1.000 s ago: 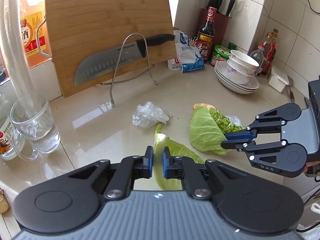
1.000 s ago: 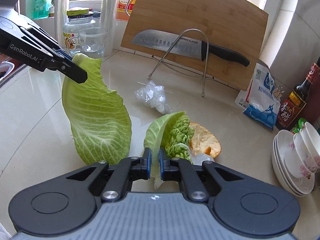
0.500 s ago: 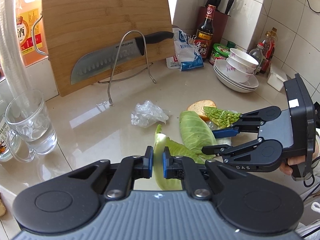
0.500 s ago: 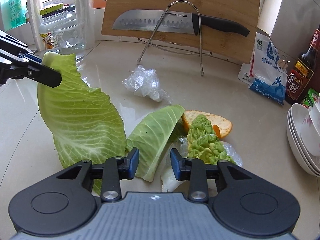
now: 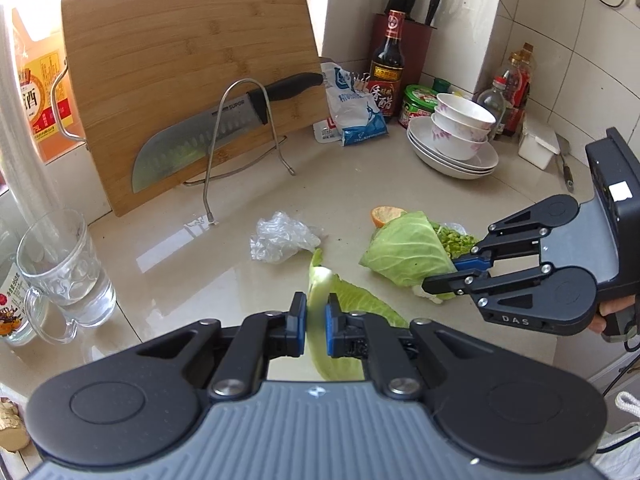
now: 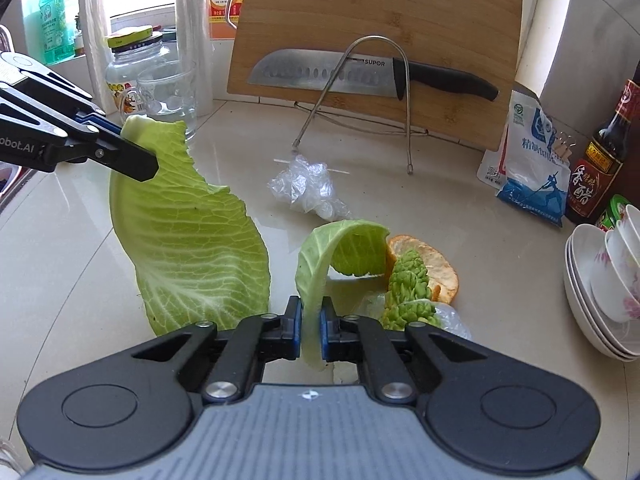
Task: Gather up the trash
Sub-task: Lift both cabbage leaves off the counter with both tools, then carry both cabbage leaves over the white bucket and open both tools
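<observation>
A: Left claw (image 5: 316, 330) — pads pinched on the large cabbage leaf (image 6: 188, 240). The leaf hangs limp from its top edge, lower end down by the desk (image 6: 80, 280).

B: Right claw (image 6: 310, 334)?

A: Clamped on the smaller cabbage leaf (image 6: 340, 252), gripped at the thick pale rib. The leaf arches up and curls over toward 1 o'clock.

B: What's left lying out?

A: In the right wrist view, just beyond the right claw at 1 o'clock: bitter melon scrap (image 6: 408, 288) on an orange peel (image 6: 440, 268), clear film under them. A crumpled plastic wrap (image 6: 308, 188) sits alone at 12 o'clock, short of the knife rack (image 6: 360, 92).

B: Handling?

A: My judgement: the leaves are light, soft and floppy, and tear easily at the thin blade, so the rib or a folded edge is the better hold. The wrap weighs almost nothing and is slick; pinch a bunched fold. The peel is stiffer; take it by the rim. No bin is in view.
</observation>
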Available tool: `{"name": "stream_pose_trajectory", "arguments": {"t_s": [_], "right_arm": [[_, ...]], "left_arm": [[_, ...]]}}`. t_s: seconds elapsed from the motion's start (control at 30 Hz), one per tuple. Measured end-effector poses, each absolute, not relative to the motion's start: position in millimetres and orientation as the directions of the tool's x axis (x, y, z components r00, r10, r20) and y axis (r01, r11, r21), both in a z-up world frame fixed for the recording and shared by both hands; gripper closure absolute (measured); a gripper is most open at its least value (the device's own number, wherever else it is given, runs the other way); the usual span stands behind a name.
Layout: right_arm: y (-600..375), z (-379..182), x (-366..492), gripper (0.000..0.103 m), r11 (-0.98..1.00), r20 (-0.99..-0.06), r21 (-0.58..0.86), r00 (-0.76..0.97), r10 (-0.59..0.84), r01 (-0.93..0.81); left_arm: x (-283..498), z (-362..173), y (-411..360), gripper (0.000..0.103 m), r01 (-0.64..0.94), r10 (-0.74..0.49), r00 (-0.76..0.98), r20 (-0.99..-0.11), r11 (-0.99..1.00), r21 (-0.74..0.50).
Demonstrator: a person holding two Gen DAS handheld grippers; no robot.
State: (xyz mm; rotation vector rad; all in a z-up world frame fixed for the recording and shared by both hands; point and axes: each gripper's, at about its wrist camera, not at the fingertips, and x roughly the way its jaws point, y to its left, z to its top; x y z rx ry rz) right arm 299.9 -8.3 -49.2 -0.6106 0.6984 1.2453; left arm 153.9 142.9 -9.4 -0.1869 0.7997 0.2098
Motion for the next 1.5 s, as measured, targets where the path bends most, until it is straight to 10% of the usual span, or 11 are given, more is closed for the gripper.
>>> {"name": "stream_pose_trajectory", "arguments": {"t_s": [0.73, 1.5], "right_arm": [[-156.1, -16.5, 261.0, 0.092, 0.388, -0.749, -0.014, 0.266, 0.607, -0.922], [-371.6, -105.2, 259.5, 0.092, 0.886, -0.844, 0.029, 0.463, 0.270, -0.463]], "left_arm": [[165.5, 17.2, 19.0, 0.096, 0.084, -0.103, 0.665, -0.740, 0.994, -0.063], [263.6, -30.4, -164.8, 0.096, 0.570, -0.437, 0.482, -0.759, 0.815, -0.107]]}}
